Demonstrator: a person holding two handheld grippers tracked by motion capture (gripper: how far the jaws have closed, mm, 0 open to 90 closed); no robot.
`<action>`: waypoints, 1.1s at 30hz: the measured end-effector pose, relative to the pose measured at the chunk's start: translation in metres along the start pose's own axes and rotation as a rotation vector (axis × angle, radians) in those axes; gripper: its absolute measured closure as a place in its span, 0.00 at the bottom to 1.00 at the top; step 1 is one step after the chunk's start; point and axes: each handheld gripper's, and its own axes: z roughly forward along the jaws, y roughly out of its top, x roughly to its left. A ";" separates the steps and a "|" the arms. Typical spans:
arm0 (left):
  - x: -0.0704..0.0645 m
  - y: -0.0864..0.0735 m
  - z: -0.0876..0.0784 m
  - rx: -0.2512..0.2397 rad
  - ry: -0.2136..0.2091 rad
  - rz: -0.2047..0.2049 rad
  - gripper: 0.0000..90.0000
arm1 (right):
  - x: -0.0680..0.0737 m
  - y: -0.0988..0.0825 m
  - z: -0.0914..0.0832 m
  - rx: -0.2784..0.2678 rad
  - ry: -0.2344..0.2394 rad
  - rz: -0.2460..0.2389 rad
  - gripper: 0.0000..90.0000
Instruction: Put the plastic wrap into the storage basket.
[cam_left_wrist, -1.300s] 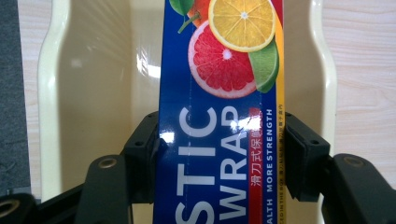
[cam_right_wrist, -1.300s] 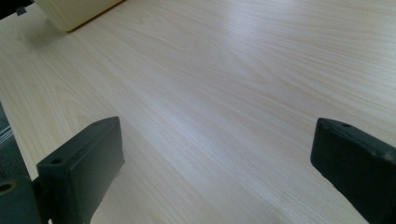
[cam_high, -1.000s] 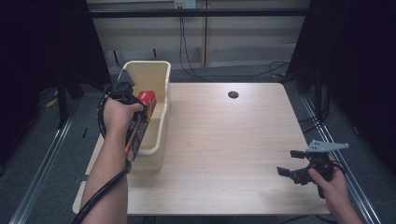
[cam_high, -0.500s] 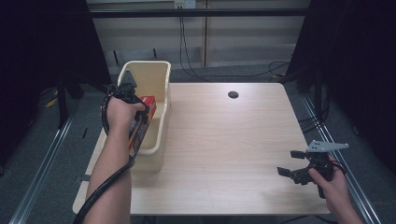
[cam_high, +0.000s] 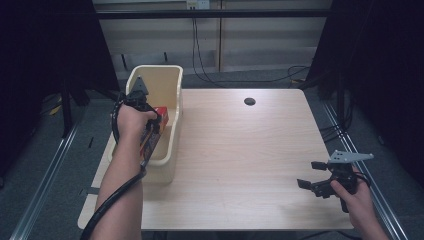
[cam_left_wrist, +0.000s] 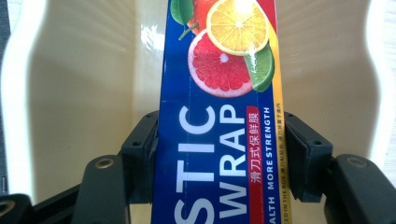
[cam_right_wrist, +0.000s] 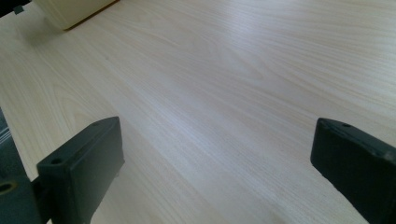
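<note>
**A:** What does the high view show?

**B:** A pale wooden tabletop (cam_high: 240, 155) with a cream bin (cam_high: 167, 100) at its left edge. The person's left hand (cam_high: 131, 120) holds the left gripper (cam_high: 150, 131) over the bin, gripping a long box (cam_high: 152, 137) that slants down into the bin. Its red end pokes up beside the hand. At the near right corner, the right hand (cam_high: 352, 192) holds the right gripper (cam_high: 311, 175) low over the bare wood, well apart from the bin. A small dark hole (cam_high: 249, 101) sits in the tabletop near the far edge.

**A:** And the left gripper view?

**B:** The left gripper (cam_left_wrist: 219, 154) has its two black jaws clamped on the sides of the box (cam_left_wrist: 219, 140). The box is blue, with cut citrus fruit pictured on it and white letters reading "WRAP". Behind it lies the cream inside of the bin (cam_left_wrist: 79, 93), its walls on either side.

**A:** The right gripper view?

**B:** The right gripper (cam_right_wrist: 217, 154) has its jaws wide apart, with nothing between them but the wood grain of the tabletop (cam_right_wrist: 233, 84). A corner of the bin (cam_right_wrist: 70, 11) shows at the upper left.
</note>
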 end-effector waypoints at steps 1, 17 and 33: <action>0.000 0.000 0.002 0.002 0.001 0.005 0.43 | 0.000 0.000 0.000 0.000 -0.001 0.000 0.03; -0.027 -0.004 -0.039 -0.121 -0.110 0.077 0.32 | 0.002 0.000 -0.001 0.004 -0.004 -0.001 0.03; -0.084 -0.026 -0.055 -0.254 -0.282 0.323 0.26 | 0.004 0.002 -0.003 -0.009 -0.010 -0.007 0.03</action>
